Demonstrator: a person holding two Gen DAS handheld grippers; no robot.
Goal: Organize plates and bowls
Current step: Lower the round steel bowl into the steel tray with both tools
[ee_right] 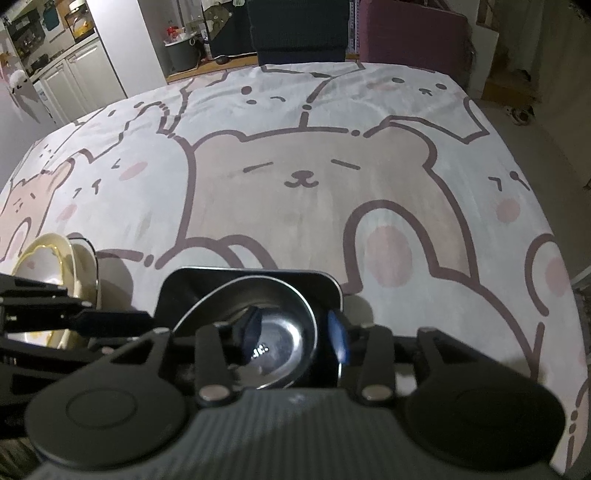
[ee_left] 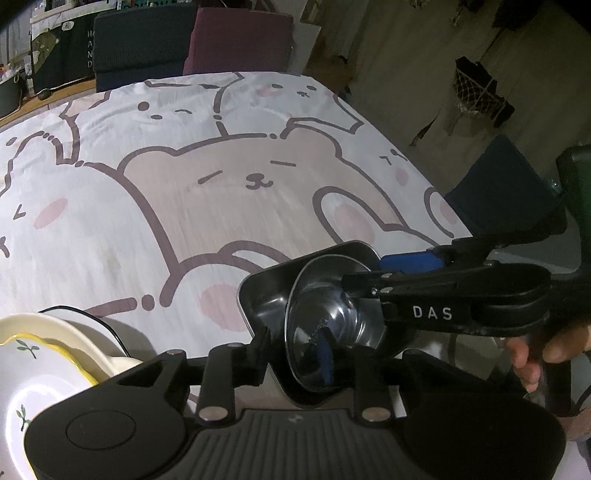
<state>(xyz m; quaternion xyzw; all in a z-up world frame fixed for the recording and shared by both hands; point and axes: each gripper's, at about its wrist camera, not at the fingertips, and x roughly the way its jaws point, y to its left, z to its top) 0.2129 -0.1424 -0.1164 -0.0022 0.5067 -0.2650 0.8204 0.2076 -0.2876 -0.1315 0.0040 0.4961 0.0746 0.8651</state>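
A shiny steel bowl (ee_left: pixel 328 291) (ee_right: pixel 284 332) sits tilted in a dark rectangular tray (ee_left: pixel 264 291) (ee_right: pixel 207 284) at the near edge of the table. My left gripper (ee_left: pixel 293 349) is open, with one finger outside the bowl's near rim and its blue pad inside. My right gripper (ee_right: pixel 295 330) is open too and straddles the bowl's right rim; in the left wrist view it reaches in from the right (ee_left: pixel 376 269). In the right wrist view, the left gripper's finger (ee_right: pixel 110 319) comes in from the left. Cream plates with yellow rims (ee_left: pixel 55 350) (ee_right: pixel 48 258) are stacked to the left.
A tablecloth with cartoon bears (ee_left: pixel 221 184) (ee_right: pixel 295 184) covers the table. Dark blue (ee_right: pixel 299 29) and maroon (ee_right: pixel 410 37) chair backs stand at its far edge. The table's right edge (ee_left: pixel 443 192) drops to the floor. A person's fingers (ee_left: pixel 532 354) hold the right gripper's handle.
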